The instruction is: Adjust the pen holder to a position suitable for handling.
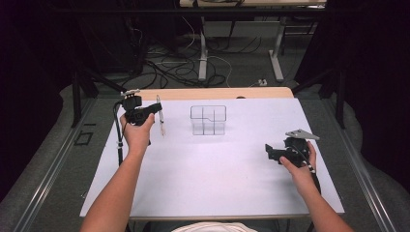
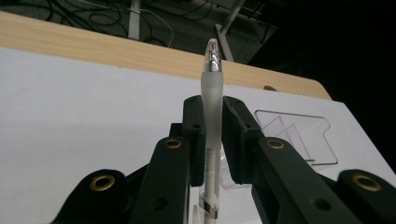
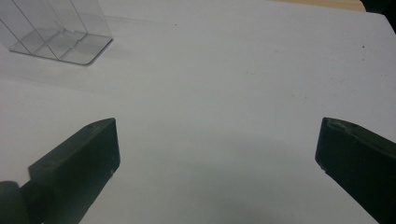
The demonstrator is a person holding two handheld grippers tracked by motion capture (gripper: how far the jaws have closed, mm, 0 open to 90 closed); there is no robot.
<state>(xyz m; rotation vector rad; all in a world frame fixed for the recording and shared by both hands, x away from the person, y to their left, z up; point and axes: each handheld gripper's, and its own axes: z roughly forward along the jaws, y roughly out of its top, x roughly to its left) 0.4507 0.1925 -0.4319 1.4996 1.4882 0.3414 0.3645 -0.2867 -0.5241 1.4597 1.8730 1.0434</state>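
Note:
My left gripper [image 1: 155, 108] [image 2: 213, 122] is shut on a frosted clear pen [image 2: 212, 93] [image 1: 160, 119], which stands upright between the pads, above the table's far left. A clear plastic organizer [image 1: 208, 120] [image 2: 296, 135] [image 3: 56, 25] with several compartments stands at the table's far middle, to the right of the pen. Near the right side of the table my right gripper [image 1: 269, 151] [image 3: 217, 149] stands open, jaws wide apart over bare white surface with nothing between them.
A white sheet [image 1: 212, 169] covers the table, with a wooden strip [image 1: 212, 93] showing along the far edge. Beyond it are desk legs and loose cables [image 1: 183, 67] on the floor. A metal rail [image 1: 58, 169] runs along the left side.

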